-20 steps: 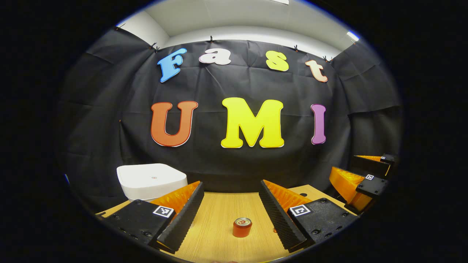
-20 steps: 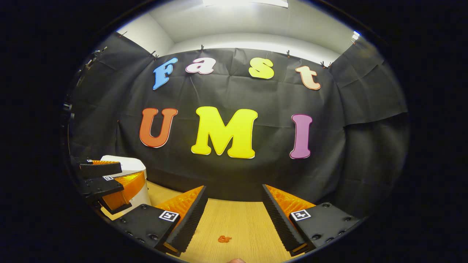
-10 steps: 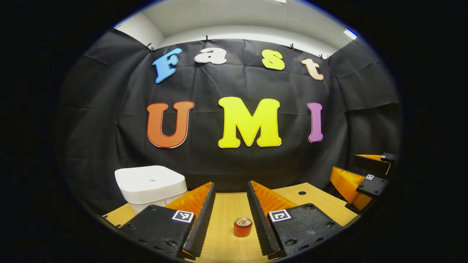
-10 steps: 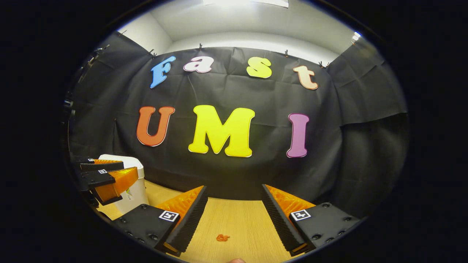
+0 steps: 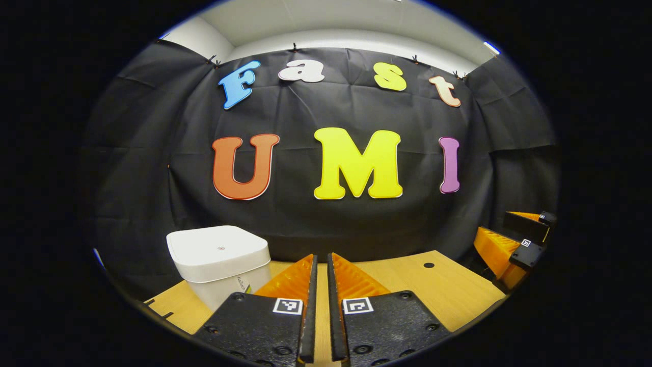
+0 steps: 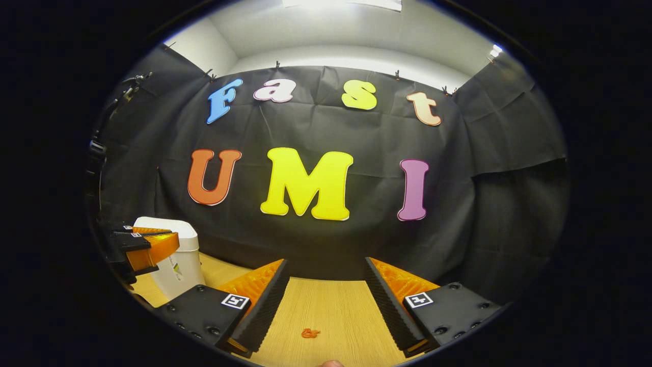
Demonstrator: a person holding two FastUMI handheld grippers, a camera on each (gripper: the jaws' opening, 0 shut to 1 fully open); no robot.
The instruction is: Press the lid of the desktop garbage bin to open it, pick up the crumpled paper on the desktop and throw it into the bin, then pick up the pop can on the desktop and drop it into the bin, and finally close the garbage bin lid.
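Wooden tabletop (image 5: 448,285), bin (image 5: 220,260) at back left, lid down. Left tongs (image 5: 321,306) nearly closed, empty, just right of bin. Right tongs (image 6: 326,300) wide, small orange crumpled paper (image 6: 310,333) lying between them. Step: lid press. Next: push closed tips onto lid.

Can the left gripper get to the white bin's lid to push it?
Probably yes. The left gripper has its fingers nearly together with nothing between them, and the bin stands close, a little to its left, lid shut and bare on top. Nothing blocks the way.
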